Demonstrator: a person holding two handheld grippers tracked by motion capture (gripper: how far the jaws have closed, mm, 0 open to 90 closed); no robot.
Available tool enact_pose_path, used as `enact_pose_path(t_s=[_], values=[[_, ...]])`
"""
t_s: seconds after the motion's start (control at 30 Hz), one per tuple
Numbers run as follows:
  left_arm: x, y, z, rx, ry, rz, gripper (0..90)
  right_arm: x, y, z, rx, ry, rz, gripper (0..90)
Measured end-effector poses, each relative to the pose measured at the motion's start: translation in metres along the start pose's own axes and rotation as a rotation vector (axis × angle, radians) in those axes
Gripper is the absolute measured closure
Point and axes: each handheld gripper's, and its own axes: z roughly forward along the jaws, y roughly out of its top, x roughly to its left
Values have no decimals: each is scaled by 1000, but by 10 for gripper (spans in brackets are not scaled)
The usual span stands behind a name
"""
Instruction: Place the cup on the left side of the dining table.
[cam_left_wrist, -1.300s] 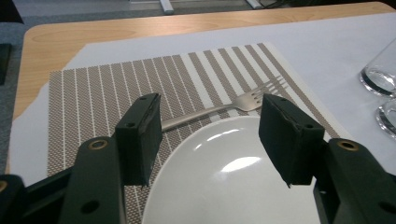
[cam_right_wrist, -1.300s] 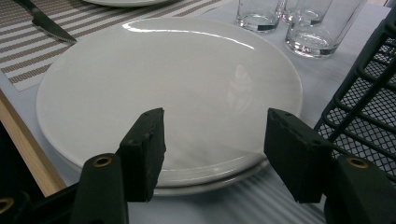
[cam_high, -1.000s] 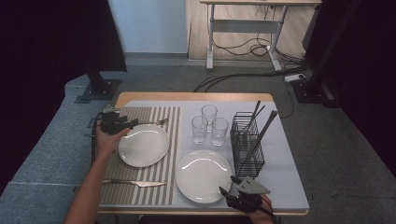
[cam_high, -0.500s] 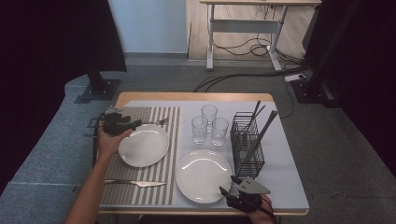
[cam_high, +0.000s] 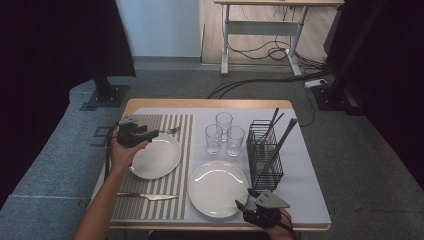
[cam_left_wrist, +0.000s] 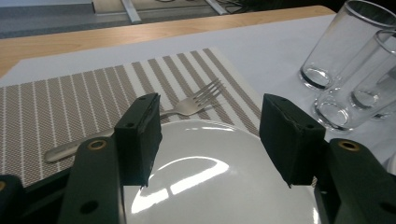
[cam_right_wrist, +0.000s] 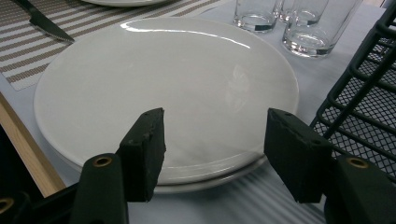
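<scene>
High view sits up above the near edge of the table (cam_high: 300, 165), looking forward and down, so you get the whole tabletop plus floor behind. Left gripper view rides low and close, facing across one white plate (cam_left_wrist: 224, 177) toward the fork (cam_left_wrist: 187, 105) and glasses (cam_left_wrist: 345, 70). Right gripper view hugs the other plate (cam_right_wrist: 163, 70) (same glasses in the back, handy overlap).

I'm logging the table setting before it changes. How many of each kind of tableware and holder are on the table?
White plates: 2
Clear glasses: 3
Fork: 1
Knife: 1
Striped placemat: 1
Black wire cutlery basket: 1
Total: 9
</scene>
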Motion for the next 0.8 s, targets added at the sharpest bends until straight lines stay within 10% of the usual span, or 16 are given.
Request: enact_pose_path(t_s=[0.8], values=[[-25,0,13,5,-48,35,390,-1,-1,-1,2,-4,2,387]])
